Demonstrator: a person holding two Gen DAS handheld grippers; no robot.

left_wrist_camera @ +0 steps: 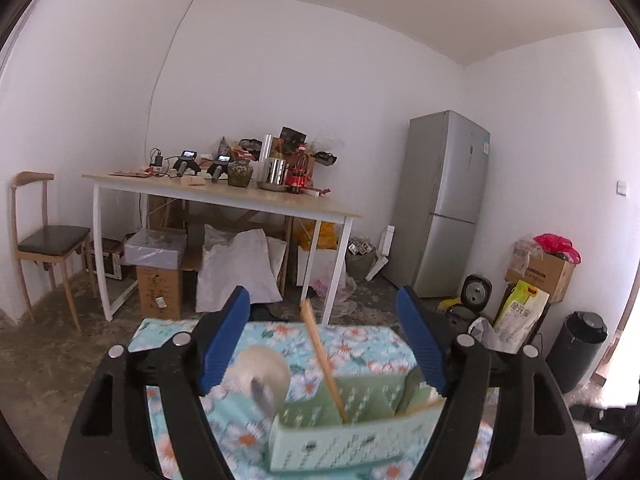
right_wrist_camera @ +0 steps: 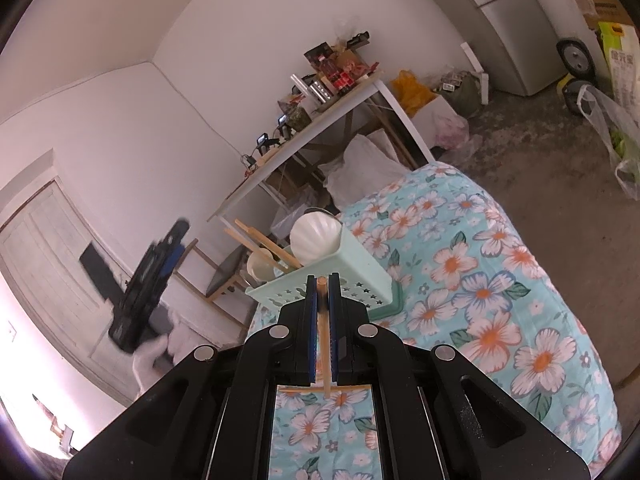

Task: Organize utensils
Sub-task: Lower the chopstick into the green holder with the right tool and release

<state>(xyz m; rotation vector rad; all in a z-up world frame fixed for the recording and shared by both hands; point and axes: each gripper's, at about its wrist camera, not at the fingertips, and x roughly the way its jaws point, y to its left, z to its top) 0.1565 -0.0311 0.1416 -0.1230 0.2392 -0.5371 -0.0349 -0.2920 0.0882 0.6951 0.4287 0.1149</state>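
Chopsticks (right_wrist_camera: 262,242) lean in the green basket (right_wrist_camera: 360,276), which sits on the flowery cloth (right_wrist_camera: 500,280). A white spoon (right_wrist_camera: 314,238) stands in the basket too. Your right gripper (right_wrist_camera: 322,280) is just beside the basket, squeezed tight on one chopstick (right_wrist_camera: 323,344). Your left gripper (left_wrist_camera: 324,312) is above the basket, with its blue fingers (left_wrist_camera: 224,340) wide apart and holding nothing.

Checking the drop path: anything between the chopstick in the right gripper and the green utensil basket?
Nothing visible. The right gripper is shut on the chopstick, right at the green basket rim. The basket already holds chopsticks and a white spoon on its far side. The left gripper is open, holding nothing.
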